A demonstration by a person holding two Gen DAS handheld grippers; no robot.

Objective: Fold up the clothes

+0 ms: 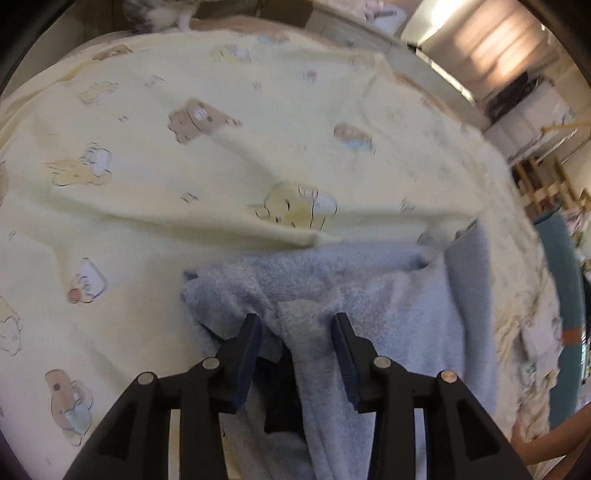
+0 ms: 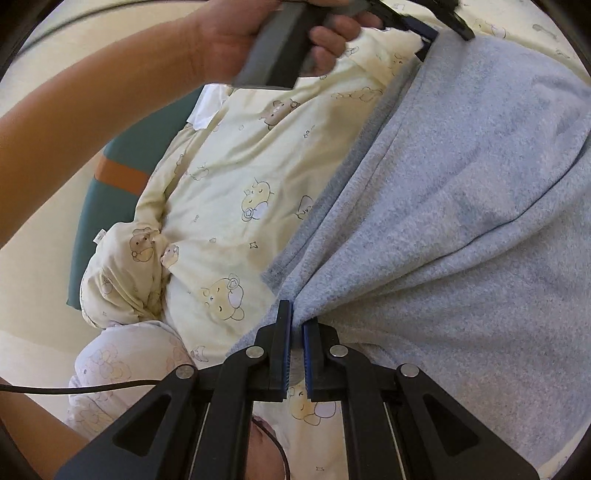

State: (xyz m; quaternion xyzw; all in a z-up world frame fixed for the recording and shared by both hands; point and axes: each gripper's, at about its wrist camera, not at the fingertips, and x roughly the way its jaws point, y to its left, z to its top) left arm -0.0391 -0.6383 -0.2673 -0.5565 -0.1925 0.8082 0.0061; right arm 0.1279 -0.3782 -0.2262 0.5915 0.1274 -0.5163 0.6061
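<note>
Left wrist view: a light blue fleece garment [image 1: 369, 295] lies on a pale yellow bear-print blanket [image 1: 184, 166], its bulk running from the lower centre toward the right edge, a folded strip of it pointing back toward the camera. The left gripper [image 1: 297, 325] stands wide apart, that strip lying loose between its fingers [image 1: 251, 343] and not pinched.

Right wrist view: the garment stretches from the bottom centre up to the top right, its hemmed edge forming a long diagonal across the blanket [image 2: 229, 177]. The right gripper [image 2: 297, 317] is clamped almost closed on a gathered fold of the fleece. At the top, a hand [image 2: 236, 33] holds the left gripper's grey handle, its fingers at the garment's far end. A teal cushion [image 2: 122, 177] with an orange band lies beside the blanket.
</note>
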